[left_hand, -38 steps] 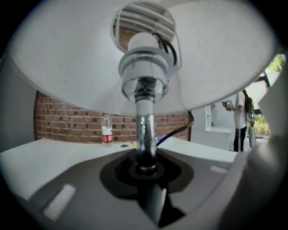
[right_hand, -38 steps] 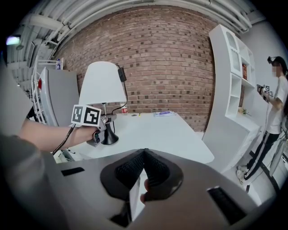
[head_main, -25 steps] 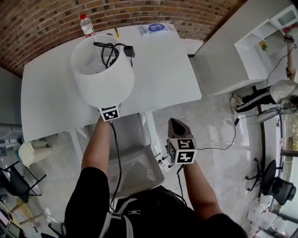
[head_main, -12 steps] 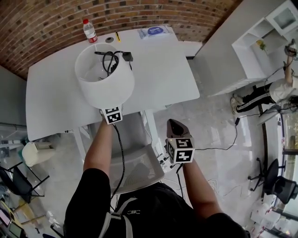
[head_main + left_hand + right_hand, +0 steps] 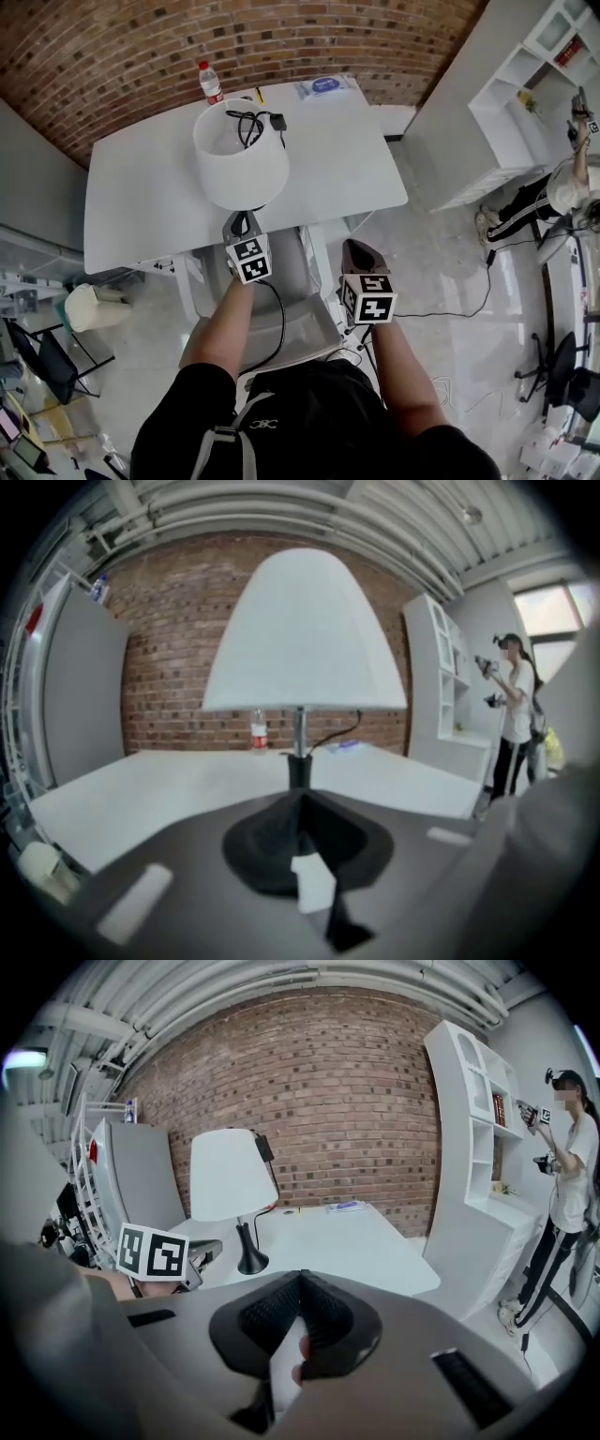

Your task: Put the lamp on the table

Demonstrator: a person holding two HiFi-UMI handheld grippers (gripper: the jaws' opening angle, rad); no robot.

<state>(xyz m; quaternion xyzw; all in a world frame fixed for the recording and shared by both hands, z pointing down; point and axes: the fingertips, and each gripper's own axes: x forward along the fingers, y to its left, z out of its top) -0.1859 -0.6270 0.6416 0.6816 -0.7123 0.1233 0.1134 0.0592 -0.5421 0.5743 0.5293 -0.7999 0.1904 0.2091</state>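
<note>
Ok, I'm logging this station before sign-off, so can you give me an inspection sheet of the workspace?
Surface: white table, in front of the brick wall.
Job's things: lamp upright on the table, near its front edge.
Clutter: water bottle and blue packet at the table's far edge.
Grippers: left tongs shut, empty, just short of the lamp; right tongs shut, empty, short of the table.
Cables: lamp's black cord bundled at the shade's top; floor cable lying loose.
Surroundings: brick wall, white shelves, a person standing nearby, chair under the table.
</note>
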